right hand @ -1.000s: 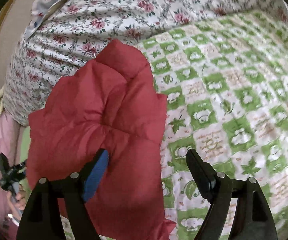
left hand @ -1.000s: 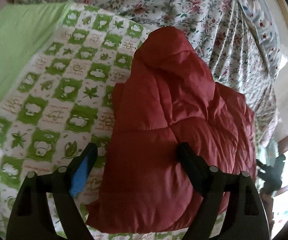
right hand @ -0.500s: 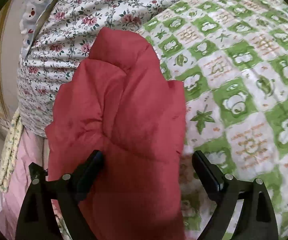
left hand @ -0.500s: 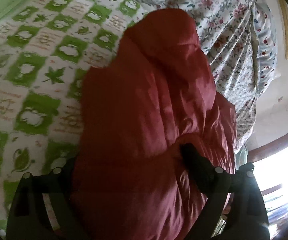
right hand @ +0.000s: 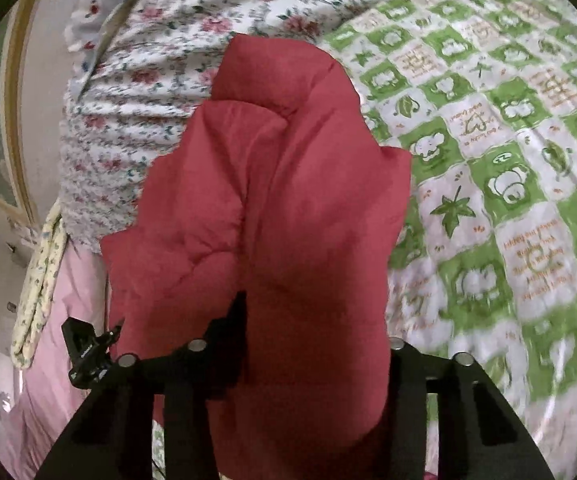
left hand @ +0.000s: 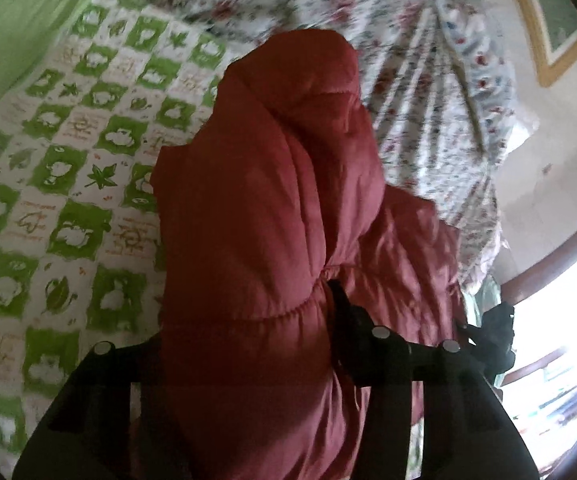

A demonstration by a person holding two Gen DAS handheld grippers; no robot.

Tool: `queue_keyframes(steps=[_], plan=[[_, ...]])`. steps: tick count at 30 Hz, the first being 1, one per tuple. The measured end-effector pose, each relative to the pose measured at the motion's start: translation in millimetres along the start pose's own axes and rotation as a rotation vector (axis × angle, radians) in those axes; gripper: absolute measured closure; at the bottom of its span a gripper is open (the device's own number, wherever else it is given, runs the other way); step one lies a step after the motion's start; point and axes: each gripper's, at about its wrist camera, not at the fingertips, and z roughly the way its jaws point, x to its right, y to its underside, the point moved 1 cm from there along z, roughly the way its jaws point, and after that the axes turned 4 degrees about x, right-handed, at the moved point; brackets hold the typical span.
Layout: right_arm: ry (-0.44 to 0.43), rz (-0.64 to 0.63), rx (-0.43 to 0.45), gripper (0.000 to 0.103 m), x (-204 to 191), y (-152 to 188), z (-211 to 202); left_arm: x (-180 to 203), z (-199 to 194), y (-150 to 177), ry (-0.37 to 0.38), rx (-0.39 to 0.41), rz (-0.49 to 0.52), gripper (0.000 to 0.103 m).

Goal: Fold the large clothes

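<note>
Padding makes the red puffer jacket [left hand: 264, 216] bulky, soft and springy; we judge it light for its size, with a smooth shell that may slip, so holds belong on stitched seams or the gathered hem, not on puffed panels.

Left gripper [left hand: 244, 320]: jaws pressed into a thick bunch of jacket. One finger [left hand: 348, 312] shows at the right edge of the bunch; the other is buried under fabric. The gathered seam sits right between the jaws, and the rest of the jacket extends ahead of the gripper and up to a rounded end.

Right gripper [right hand: 316, 328]: also pinching a fat fold of the jacket [right hand: 288, 200]. Its left finger [right hand: 232, 332] is against the cloth; its right one is hidden behind the fold. The jacket runs straight ahead of it.

The jacket lies on the bed, over the green checked quilt [left hand: 68, 160], its far end near the floral bedding [right hand: 160, 60]. Whether the gripped portions are lifted clear we cannot tell.

Risk, in our judgement: the fill rebounds, so any fold may spring open on release.
</note>
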Motion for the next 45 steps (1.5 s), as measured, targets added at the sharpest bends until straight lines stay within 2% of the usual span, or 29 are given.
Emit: queue_keyframes(steps=[5,9,17,24,27,34,36,38,45], plan=[[-0.026,-0.044,0.002,0.063,-25,27,-34,15,-41,23,0.025,0.020,0.036,0.058],[-0.056,-0.056,0.005,0.063,-36,56,-59,16,-70,49,0.041,0.021,0.019,0.058],[-0.078,-0.030,-0.010,0.063,-25,107,-84,5,-105,93,0.050,0.002,0.004,0.058],[-0.029,-0.005,0.001,0.060,-9,114,-74,-22,-87,105,-0.040,-0.015,-0.047,0.057],[-0.019,0.007,-0.001,0.057,-1,113,-65,-26,-78,107,-0.070,-0.011,-0.033,0.055],[-0.019,0.039,0.010,0.050,13,118,-62,-17,-73,107,-0.164,-0.004,0.022,0.044],[-0.007,0.034,0.013,0.049,11,119,-63,-14,-77,108,-0.211,0.002,0.024,0.034],[0.009,0.033,0.021,0.042,7,120,-67,-11,-83,110,-0.237,0.004,0.012,0.032],[0.096,-0.014,0.064,0.035,-10,124,-83,1,-105,118,-0.371,0.055,0.037,0.021]])
